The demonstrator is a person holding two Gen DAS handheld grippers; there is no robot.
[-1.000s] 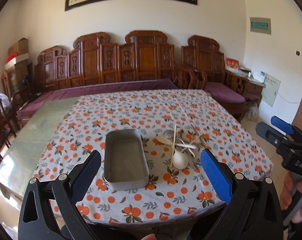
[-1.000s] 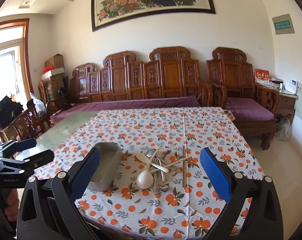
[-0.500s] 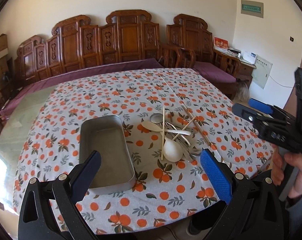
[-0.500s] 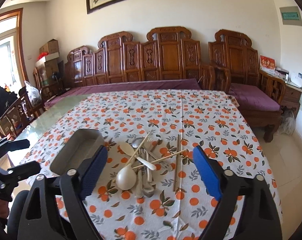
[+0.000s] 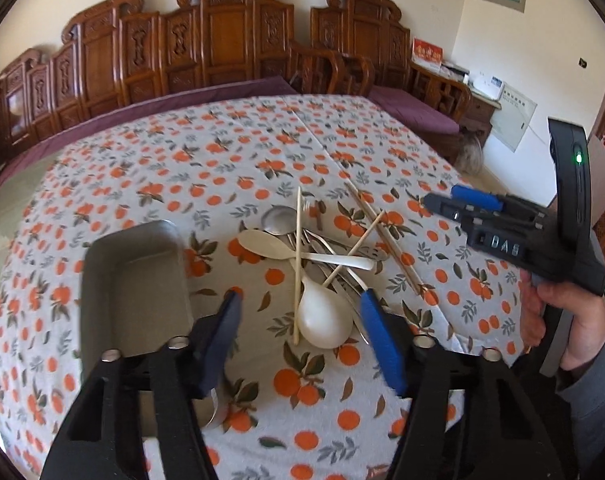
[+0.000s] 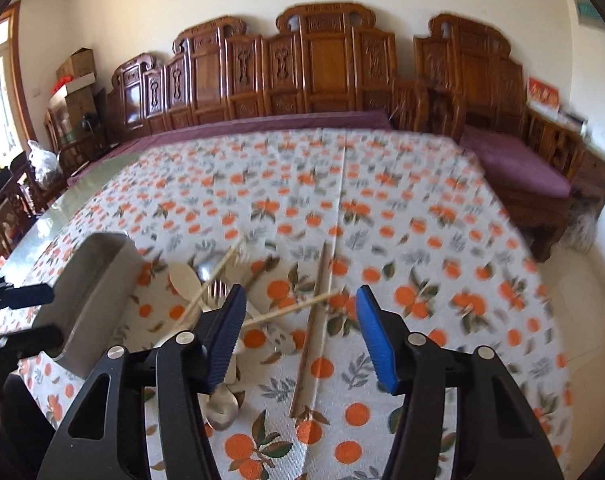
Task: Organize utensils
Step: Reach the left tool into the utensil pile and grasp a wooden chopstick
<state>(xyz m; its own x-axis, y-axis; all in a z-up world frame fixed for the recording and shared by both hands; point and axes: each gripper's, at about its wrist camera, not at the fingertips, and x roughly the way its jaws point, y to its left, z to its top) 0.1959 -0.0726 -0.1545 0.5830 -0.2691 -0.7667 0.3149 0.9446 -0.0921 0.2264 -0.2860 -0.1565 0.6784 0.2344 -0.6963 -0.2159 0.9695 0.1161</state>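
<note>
A pile of utensils lies on the orange-print tablecloth (image 5: 206,168): a large white spoon (image 5: 322,316), a second white spoon (image 5: 270,246), metal spoons and forks (image 5: 280,218) and several wooden chopsticks (image 5: 298,248). An empty grey metal tray (image 5: 130,280) sits left of the pile. My left gripper (image 5: 300,306) is open, low over the large white spoon. My right gripper (image 6: 300,306) is open, above the chopsticks (image 6: 316,312) at the pile's right side; it also shows in the left wrist view (image 5: 458,202). The tray (image 6: 90,292) shows at left in the right wrist view.
Carved wooden benches (image 5: 222,44) with purple cushions line the far wall behind the table. A glass tabletop strip (image 6: 62,216) shows left of the cloth. The floor drops away past the table's right edge (image 6: 542,280).
Both grippers have moved forward and down toward the utensil pile, and their jaws have narrowed somewhat. The utensils and tray have not moved.
</note>
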